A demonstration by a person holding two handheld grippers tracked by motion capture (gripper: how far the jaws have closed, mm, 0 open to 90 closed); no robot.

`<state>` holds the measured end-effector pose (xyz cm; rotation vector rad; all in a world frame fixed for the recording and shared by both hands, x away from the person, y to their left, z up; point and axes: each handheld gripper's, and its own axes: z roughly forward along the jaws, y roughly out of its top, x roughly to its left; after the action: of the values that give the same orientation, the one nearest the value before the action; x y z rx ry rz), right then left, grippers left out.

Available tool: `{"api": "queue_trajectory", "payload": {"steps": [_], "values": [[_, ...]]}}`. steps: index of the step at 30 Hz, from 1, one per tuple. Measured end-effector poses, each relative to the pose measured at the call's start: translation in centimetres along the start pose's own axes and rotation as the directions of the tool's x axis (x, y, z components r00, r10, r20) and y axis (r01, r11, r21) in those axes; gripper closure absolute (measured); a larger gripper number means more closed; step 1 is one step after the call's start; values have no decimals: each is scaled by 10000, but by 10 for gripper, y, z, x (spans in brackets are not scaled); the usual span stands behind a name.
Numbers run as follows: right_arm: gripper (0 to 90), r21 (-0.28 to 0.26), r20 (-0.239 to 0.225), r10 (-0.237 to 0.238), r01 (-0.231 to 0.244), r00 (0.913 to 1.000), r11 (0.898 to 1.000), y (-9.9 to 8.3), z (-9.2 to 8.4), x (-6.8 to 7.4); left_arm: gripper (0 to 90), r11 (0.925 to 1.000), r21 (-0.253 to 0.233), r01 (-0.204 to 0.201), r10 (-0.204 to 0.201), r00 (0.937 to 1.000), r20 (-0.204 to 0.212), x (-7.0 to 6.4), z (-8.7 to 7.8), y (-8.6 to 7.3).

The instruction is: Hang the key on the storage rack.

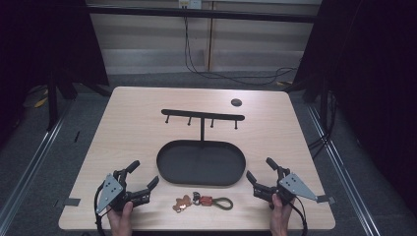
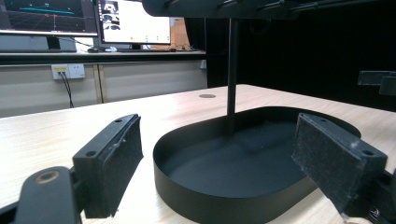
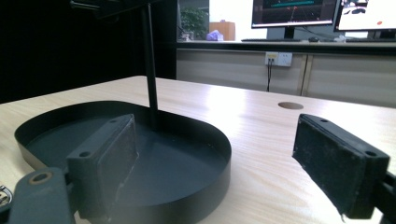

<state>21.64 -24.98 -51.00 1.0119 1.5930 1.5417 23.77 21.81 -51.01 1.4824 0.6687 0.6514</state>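
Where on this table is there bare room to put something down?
Bare wood lies left and right of the black tray, and behind the hook stand up to the far edge. It is crowded at the near edge: the keychain lies between the left claw and right claw.

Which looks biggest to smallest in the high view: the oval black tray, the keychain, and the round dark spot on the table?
1. Oval black tray
2. Keychain, clearly shorter than the tray
3. Round dark spot, smallest, though it sits farther from the camera
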Motion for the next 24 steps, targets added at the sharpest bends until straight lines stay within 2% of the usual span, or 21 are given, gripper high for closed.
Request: {"api": "queue_trajectory", "payload": {"steps": [6, 9, 13, 14, 15, 16, 18, 19, 23, 24], "values": [[129, 97, -51, -38, 39, 10000, 9999, 0, 1, 0, 157, 10000, 1, 34, -34, 10000, -20, 0, 0, 0], [133, 237, 85, -13, 11, 10000, 9997, 1, 2, 0, 156, 9999, -31, 120, -121, 9999, -74, 0, 0, 0], [180, 409, 215, 133, -142, 9997, 9991, 2, 4, -1, 156, 10000, 19, 71, -71, 10000, -40, 0, 0, 0], [195, 670, 368, 136, -161, 9992, 9976, 2, 5, -1, 156, 10000, 23, 46, -46, 10000, -44, 0, 0, 0], [203, 953, 691, -64, -2, 9976, 9954, 3, 5, 0, 156, 10000, 27, 51, -51, 10000, -40, 0, 0, 0], [207, 1101, 782, -186, 99, 9968, 9939, 4, 6, 1, 156, 10000, 17, 72, -72, 10000, -42, 0, 0, 0], [225, 1332, 684, -139, 47, 9976, 9911, 4, 7, 0, 157, 10000, 7, 30, -30, 10000, -21, 0, 0, 0], [244, 1645, 546, -98, 7, 9985, 9864, 7, 8, 0, 157, 10000, -19, 31, -31, 10000, -23, 0, 0, 0], [295, 1671, 193, 60, -91, 9998, 9859, 12, 8, 2, 157, 10000, -2, 32, -32, 10000, -27, 0, 0, 0], [336, 1828, 27, 78, -81, 10000, 9831, 15, 8, 3, 157, 10000, 16, 39, -39, 10000, -39, 0, 0, 0]]}}
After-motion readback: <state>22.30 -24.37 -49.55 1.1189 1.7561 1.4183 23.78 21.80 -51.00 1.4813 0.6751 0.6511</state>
